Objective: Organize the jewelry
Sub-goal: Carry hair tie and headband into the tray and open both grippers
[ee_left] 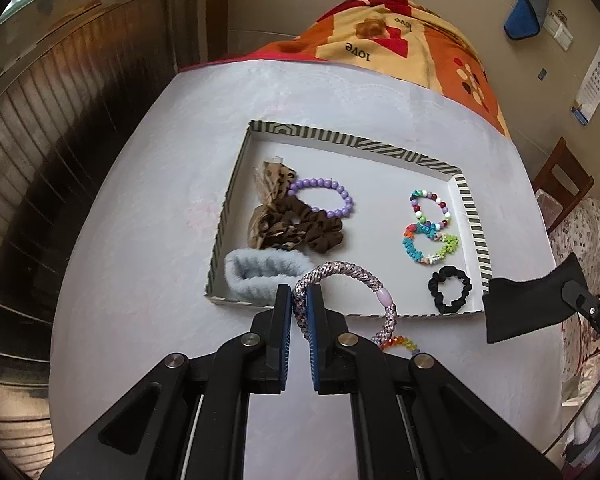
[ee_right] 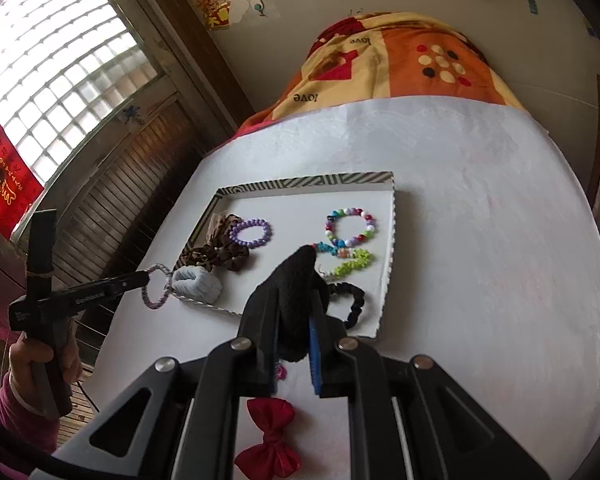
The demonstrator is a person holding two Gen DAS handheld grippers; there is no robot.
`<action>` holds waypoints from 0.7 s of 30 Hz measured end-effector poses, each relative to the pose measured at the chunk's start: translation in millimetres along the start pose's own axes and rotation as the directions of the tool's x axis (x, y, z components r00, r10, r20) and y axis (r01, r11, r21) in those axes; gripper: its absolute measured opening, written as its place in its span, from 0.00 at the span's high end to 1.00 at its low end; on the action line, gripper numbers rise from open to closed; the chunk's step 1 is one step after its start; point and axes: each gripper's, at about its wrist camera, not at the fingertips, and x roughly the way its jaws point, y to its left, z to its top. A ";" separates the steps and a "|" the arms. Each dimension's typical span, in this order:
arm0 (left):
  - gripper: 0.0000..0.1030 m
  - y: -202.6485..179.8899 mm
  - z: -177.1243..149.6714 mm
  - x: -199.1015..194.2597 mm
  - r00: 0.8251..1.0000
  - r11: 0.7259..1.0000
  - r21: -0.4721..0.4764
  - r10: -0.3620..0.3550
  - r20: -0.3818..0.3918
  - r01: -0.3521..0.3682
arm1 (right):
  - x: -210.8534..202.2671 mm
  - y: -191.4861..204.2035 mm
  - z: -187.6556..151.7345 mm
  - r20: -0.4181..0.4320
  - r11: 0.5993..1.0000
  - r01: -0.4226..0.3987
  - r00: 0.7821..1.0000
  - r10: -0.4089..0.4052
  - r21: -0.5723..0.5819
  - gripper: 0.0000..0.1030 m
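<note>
The table (ee_left: 140, 240) is covered in pale cloth, with wide bare room to the left of the tray and beyond its far rim; its far edge meets an orange blanket (ee_left: 400, 32). In the right wrist view, the stretch to the right of the tray is bare too.

The tray (ee_left: 332, 136), shallow with striped walls, lies mid-table. Inside, along its left wall: a brown scrunchie (ee_left: 300, 228) touching a purple bead bracelet (ee_left: 328, 196), and a grey fuzzy band (ee_left: 260, 272) in the near-left corner. Toward the right wall lie 2 bracelets, 1 of mixed beads (ee_left: 430, 210) and 1 of turquoise and green chips (ee_left: 430, 242), touching each other. A black scrunchie (ee_left: 450, 288) sits in the near-right corner.

The left hand-held gripper (ee_left: 299, 300) is clamped on a braided hair tie (ee_left: 340, 272), which hangs over the tray's near rim beside the fuzzy band. The right hand-held gripper (ee_right: 294, 316) is closed on a black cloth piece (ee_right: 296, 280), held above the tray's near edge, hiding part of the chip bracelet.

A red bow (ee_right: 270, 436) lies on the table near the right hand-held gripper, outside the tray.
</note>
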 end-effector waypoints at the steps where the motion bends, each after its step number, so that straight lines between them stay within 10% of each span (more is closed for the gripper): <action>1: 0.99 -1.9 0.9 1.9 1.000 1.000 0.004 0.000 -0.003 0.000 | 0.8 0.0 1.4 0.001 1.000 -0.001 1.000 0.001 -0.001 0.89; 21: 0.99 -34.7 22.0 47.3 0.998 0.999 0.038 -0.001 -0.059 0.003 | 62.5 2.6 55.6 -0.032 0.999 0.005 0.999 -0.007 -0.053 0.89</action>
